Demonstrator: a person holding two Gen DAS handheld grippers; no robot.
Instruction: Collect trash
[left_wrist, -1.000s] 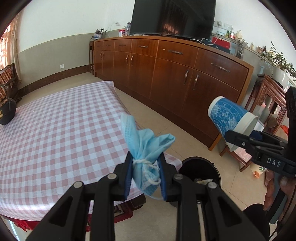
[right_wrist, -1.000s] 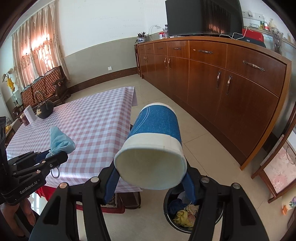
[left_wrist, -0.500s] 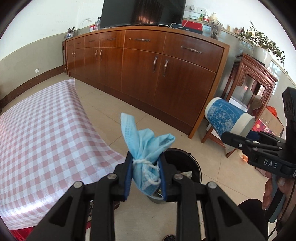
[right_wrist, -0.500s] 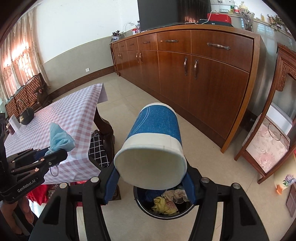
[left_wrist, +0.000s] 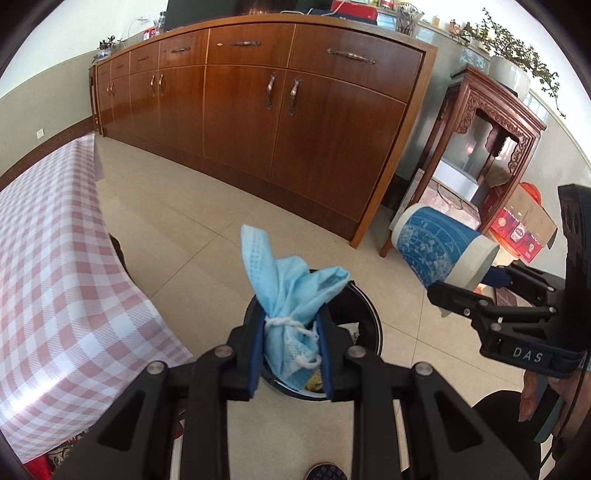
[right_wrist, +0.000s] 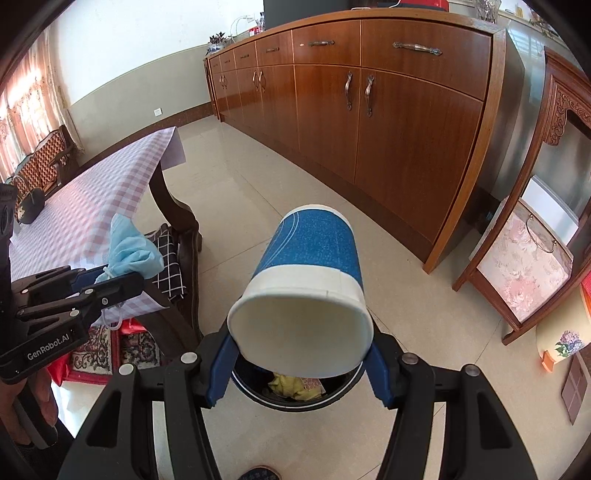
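— Bin (left_wrist: 364, 314) first: where is it sitting for the left gripper (left_wrist: 291, 345)?

— Left wrist view: the bin is lying directly beyond and below the fingers, its dark rim showing on either side of them. The left gripper is closing tightly on a crumpled blue face mask (left_wrist: 291, 291), which is sticking up and forward out of the grip, its ear loop dangling over the bin's mouth. The right gripper (left_wrist: 465, 291) is showing off to the right, pinching a blue-and-white paper cup (left_wrist: 441, 253), and from here it looks off to the side of the rim rather than over it. The checked worktop (left_wrist: 55, 266) is off to the left.

— And the right wrist view?

— There the right gripper (right_wrist: 299, 363) is spread wide, clamping the paper cup (right_wrist: 308, 284) near its open rim; the cup's long axis is pointing forward and up, mouth facing the camera. The bin (right_wrist: 295, 397), with yellow scraps inside, is lying right underneath the cup. The left gripper (right_wrist: 110, 286) with the face mask (right_wrist: 129, 253) is hanging to the left, beside the worktop (right_wrist: 92, 214).

— So which is nearer?

— Judging by both views, each load is sitting roughly above the bin; letting go looks like the coming move.
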